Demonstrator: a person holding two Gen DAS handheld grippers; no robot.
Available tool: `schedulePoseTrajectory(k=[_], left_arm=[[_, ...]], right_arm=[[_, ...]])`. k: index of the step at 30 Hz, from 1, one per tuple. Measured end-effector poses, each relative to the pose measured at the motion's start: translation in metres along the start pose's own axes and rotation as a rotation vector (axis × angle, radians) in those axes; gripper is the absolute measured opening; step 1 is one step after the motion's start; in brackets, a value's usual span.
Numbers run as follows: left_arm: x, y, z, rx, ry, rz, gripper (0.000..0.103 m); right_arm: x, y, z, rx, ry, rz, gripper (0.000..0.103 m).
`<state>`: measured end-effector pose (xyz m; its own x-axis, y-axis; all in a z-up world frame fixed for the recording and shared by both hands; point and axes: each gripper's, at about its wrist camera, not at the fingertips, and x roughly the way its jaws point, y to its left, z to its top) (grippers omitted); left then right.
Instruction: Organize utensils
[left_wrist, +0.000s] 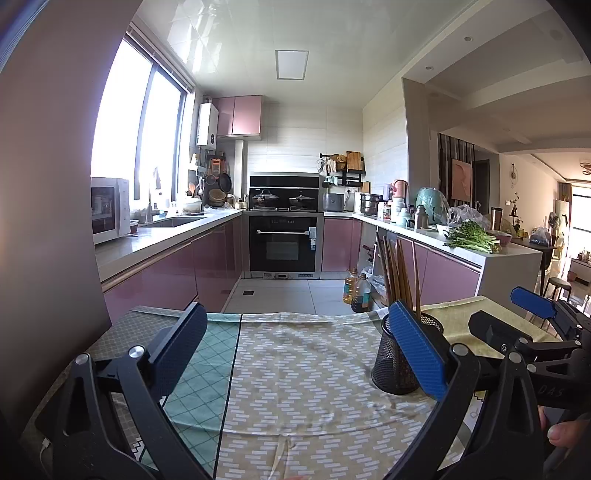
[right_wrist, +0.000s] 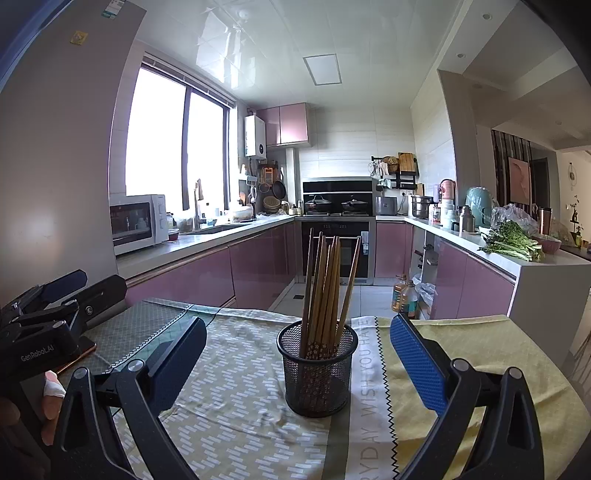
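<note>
pink-fronted cabinets (right_wrist: 258, 269) run along both sides of the kitchen beyond the table, with a black oven (right_wrist: 336, 251) at the far end, a white microwave (right_wrist: 138, 221) on the left counter and a bunch of leafy greens (right_wrist: 513, 245) on the right counter. two oil bottles (right_wrist: 404, 295) stand on the floor tiles past the table's far edge. patterned cloths (right_wrist: 236, 406) cover the table: a beige brick print in the middle, a green diamond print at the left, a yellow one at the right.

a black mesh holder (right_wrist: 317, 369) stands upright on the beige cloth, with nothing between it and the right gripper. a bundle of brown wooden chopsticks (right_wrist: 325, 280) stands in the holder, fanned slightly, their decorated ends down inside the mesh.

the right gripper (right_wrist: 297, 354) has its jaws spread wide, one to each side of the holder and clear of it, holding nothing. the left gripper (left_wrist: 295, 336) is likewise spread wide and empty over bare cloth, with the holder near its right finger; whether they touch i cannot tell. a hand (left_wrist: 563, 432) shows at the right edge of the left view.
</note>
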<state>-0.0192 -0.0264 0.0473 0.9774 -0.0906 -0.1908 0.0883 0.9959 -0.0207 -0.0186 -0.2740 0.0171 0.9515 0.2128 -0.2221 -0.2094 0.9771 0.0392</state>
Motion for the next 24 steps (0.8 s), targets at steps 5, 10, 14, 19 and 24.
schedulePoseTrajectory(k=[5, 10, 14, 19, 24], left_arm=[[-0.0012, 0.0007, 0.0003, -0.002, 0.002, 0.000, 0.097], [-0.0023, 0.0013, 0.0004, -0.001, 0.000, 0.001, 0.097], [-0.0023, 0.0016, 0.0007, -0.003, 0.001, 0.002, 0.097], [-0.0022, 0.0013, 0.0002, -0.002, 0.000, 0.001, 0.097], [-0.0029, 0.0014, 0.0006, -0.004, 0.001, 0.001, 0.097]], right_arm=[[-0.0003, 0.0003, 0.0004, 0.001, -0.001, 0.001, 0.096], [-0.0007, 0.0001, 0.0009, 0.002, -0.001, -0.001, 0.096], [-0.0002, 0.0007, 0.0009, 0.004, 0.000, -0.002, 0.096], [0.0000, -0.0003, 0.0010, 0.011, -0.002, -0.001, 0.096], [0.0005, -0.0005, 0.0006, 0.011, 0.000, 0.000, 0.096]])
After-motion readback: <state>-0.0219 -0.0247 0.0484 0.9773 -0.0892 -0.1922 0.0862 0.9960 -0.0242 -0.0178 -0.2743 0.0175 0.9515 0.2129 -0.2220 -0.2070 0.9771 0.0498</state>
